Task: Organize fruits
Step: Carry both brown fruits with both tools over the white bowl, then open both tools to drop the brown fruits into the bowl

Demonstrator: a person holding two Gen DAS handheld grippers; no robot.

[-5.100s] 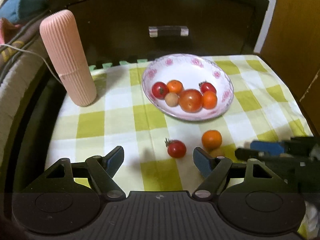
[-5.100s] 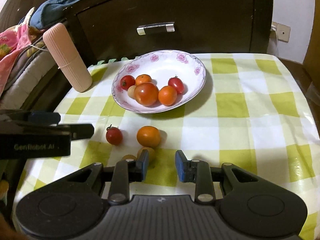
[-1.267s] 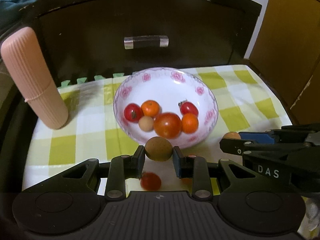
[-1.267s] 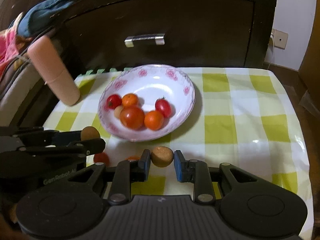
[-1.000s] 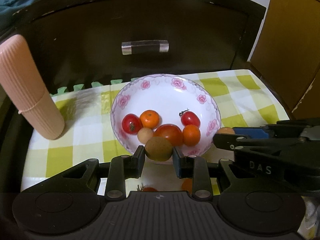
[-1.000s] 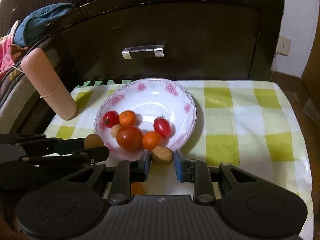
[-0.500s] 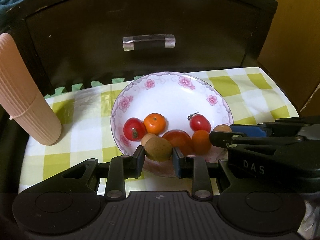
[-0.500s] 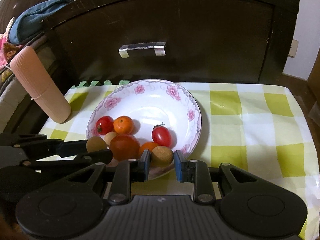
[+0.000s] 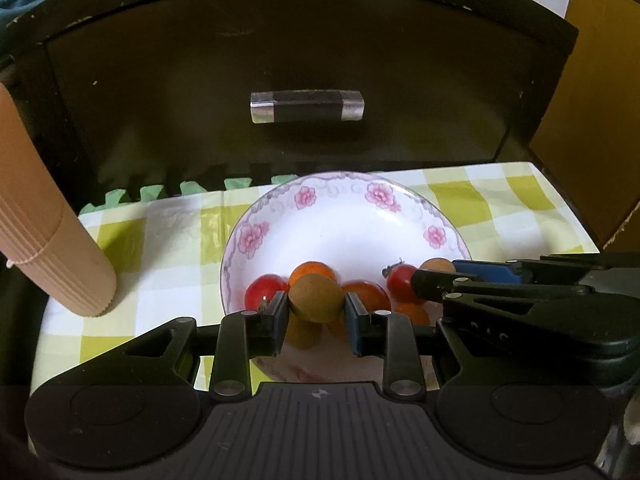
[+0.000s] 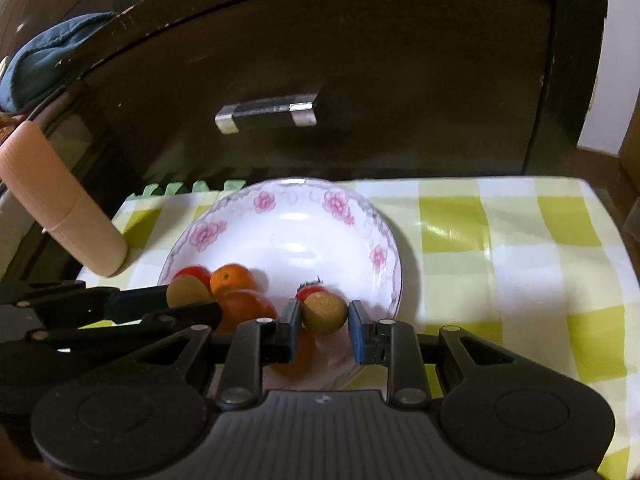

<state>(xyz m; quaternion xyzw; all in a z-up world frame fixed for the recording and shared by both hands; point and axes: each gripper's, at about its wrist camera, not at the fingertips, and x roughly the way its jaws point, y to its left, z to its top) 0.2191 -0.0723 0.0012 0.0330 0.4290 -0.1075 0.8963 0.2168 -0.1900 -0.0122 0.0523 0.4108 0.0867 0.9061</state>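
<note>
Surface [image 10: 520, 240]: covered with glossy yellow-green and white checked cloth, glare patches on the plastic. Green scalloped foam edging [image 9: 192, 192] visible along the far edge, under the cloth.

Behind surface: dark wooden cabinet front [image 9: 280, 60], scuffed and chipped along its top rim, with one dark handle with metal ends [image 9: 307, 106]. Blue fabric bundle [image 10: 44, 64] lying at upper left, beyond the cabinet. Brown cardboard-coloured panel [image 9: 592, 80] at far right; pale wall strip beside it.

Ribbed pink cylinder [image 9: 44, 240] at left side of surface, leaning in the fisheye view, base on the cloth, apart from the bowl.

White bowl with pink flower rim [image 9: 344, 208] at centre of surface. Inside, along near side: red tomatoes, small orange fruits, one larger orange-red tomato [image 10: 244, 308]; partly hidden by both tools.

Left claw [image 9: 316, 312]: clamped on brown round fruit [image 9: 316, 298], held over near part of bowl, above the fruit pile.

Right claw [image 10: 323, 326]: clamped on second brown round fruit [image 10: 324, 314], held over bowl's near-right part, just in front of a stemmed red tomato [image 10: 310, 292].

Contact between either held fruit and bowl contents: cannot tell.
</note>
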